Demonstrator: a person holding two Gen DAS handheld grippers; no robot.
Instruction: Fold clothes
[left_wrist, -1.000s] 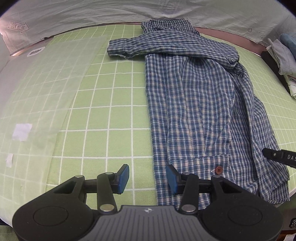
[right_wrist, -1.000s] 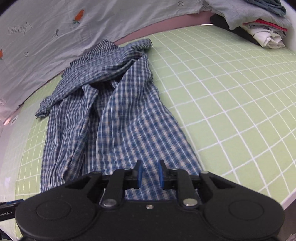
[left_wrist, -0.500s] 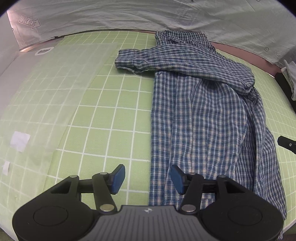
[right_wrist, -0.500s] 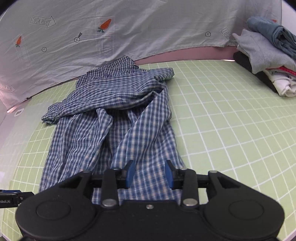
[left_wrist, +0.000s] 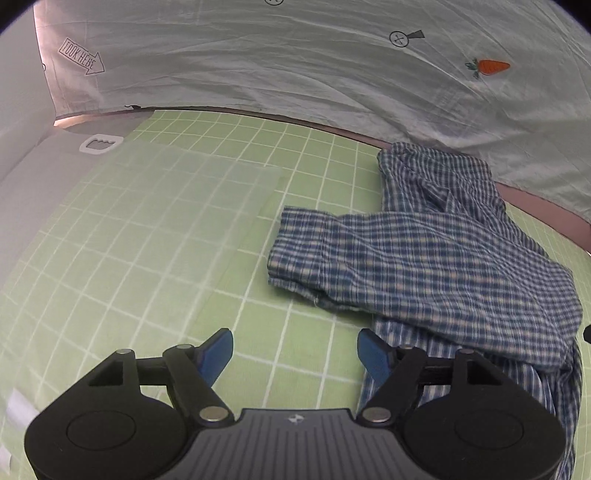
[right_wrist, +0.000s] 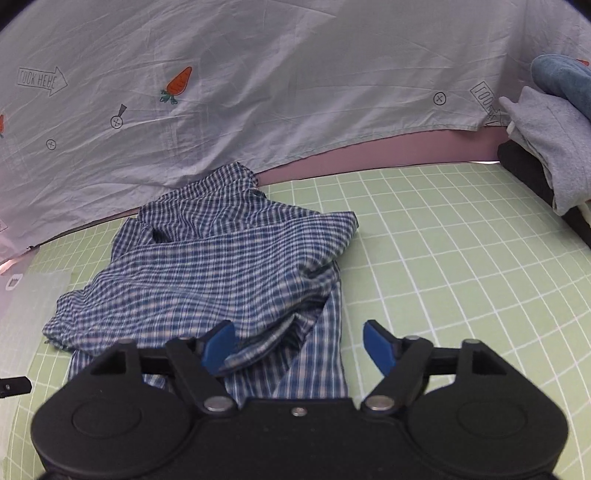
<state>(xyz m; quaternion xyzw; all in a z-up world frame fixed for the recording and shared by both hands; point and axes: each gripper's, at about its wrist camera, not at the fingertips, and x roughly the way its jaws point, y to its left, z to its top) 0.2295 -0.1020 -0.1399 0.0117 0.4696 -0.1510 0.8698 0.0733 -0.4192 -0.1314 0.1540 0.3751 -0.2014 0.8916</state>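
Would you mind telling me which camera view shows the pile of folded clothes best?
The right wrist view: the pile of folded clothes sits at the mat's far right edge, grey and blue garments stacked, partly cropped by the frame. The left wrist view shows none of it, only the plaid shirt.

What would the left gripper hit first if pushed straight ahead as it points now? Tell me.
Probably bare green grid mat: the open left gripper points at empty mat, with the plaid shirt's folded sleeve cuff just right of that line. Depth is unclear, so its right finger might brush the shirt edge.
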